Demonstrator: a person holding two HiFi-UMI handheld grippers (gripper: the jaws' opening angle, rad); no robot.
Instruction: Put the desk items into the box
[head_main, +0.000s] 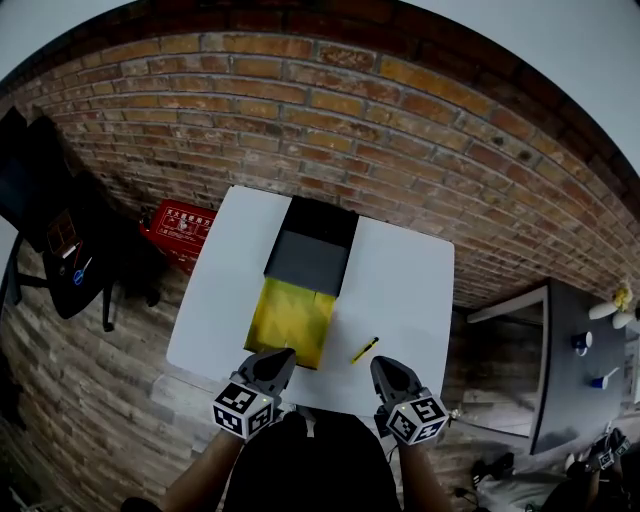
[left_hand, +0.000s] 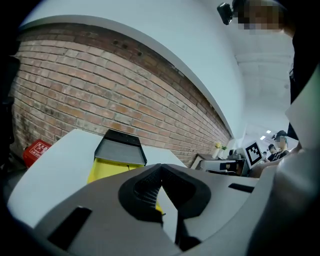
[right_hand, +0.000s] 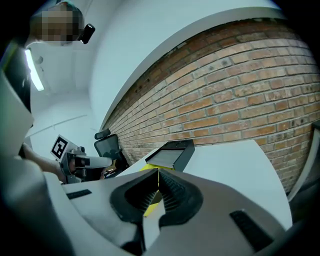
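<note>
A black box (head_main: 308, 262) lies on the white table (head_main: 400, 280), with its lid section toward the brick wall. A yellow sheet or folder (head_main: 290, 322) lies against its near side. A small yellow-and-black pen (head_main: 364, 349) rests on the table to the right of the yellow item. My left gripper (head_main: 280, 362) hovers at the table's near edge, over the yellow item's near end, jaws shut and empty. My right gripper (head_main: 386, 372) hangs just near the pen, also shut with nothing in it. The box (left_hand: 120, 150) and yellow item (left_hand: 107, 169) show ahead in the left gripper view; the box (right_hand: 172, 154) also shows in the right gripper view.
A brick wall and brick floor surround the table. A red case (head_main: 180, 222) lies on the floor at the left, next to a black office chair (head_main: 60, 240). A grey desk (head_main: 575, 360) with small objects stands at the right.
</note>
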